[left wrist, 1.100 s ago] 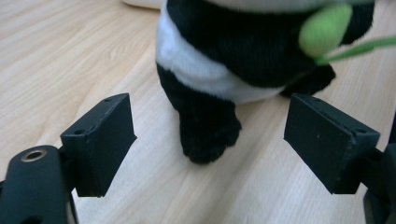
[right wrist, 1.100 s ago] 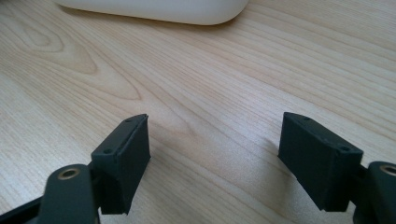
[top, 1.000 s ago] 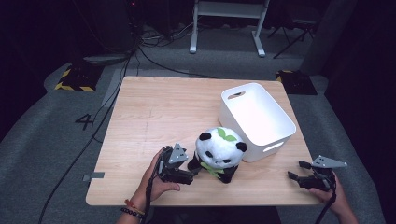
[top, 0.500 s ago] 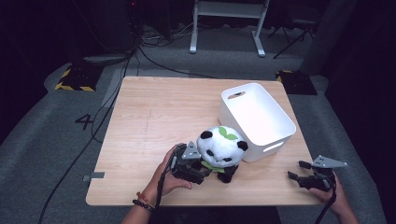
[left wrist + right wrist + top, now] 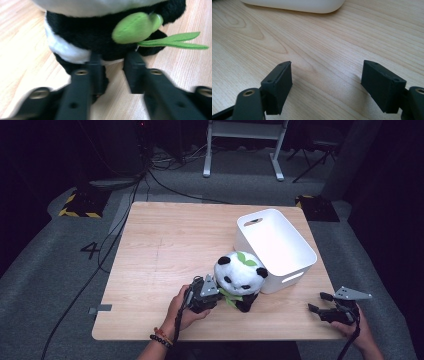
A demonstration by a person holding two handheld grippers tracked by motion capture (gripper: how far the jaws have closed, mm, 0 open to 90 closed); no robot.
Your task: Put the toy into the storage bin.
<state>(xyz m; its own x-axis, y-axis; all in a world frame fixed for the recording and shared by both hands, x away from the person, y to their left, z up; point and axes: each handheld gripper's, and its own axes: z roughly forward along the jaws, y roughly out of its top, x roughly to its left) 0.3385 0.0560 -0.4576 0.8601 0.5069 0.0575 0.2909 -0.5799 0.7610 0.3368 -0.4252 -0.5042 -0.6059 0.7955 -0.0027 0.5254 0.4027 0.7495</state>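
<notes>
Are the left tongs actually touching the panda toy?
Touching: in the left gripper view the left tongs, just closing, press their tips into the panda toy.

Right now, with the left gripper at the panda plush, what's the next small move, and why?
Probably lift slightly to test the grip. The left gripper has just been closing on the panda plush, pinching only its lower edge. The white bin stands right behind it.

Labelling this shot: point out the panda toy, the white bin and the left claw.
panda toy (image 5: 240,272): high view, on its white head.
white bin (image 5: 295,270): high view, on its near side wall.
left claw (image 5: 113,67): left gripper view, midway between its tips.
</notes>
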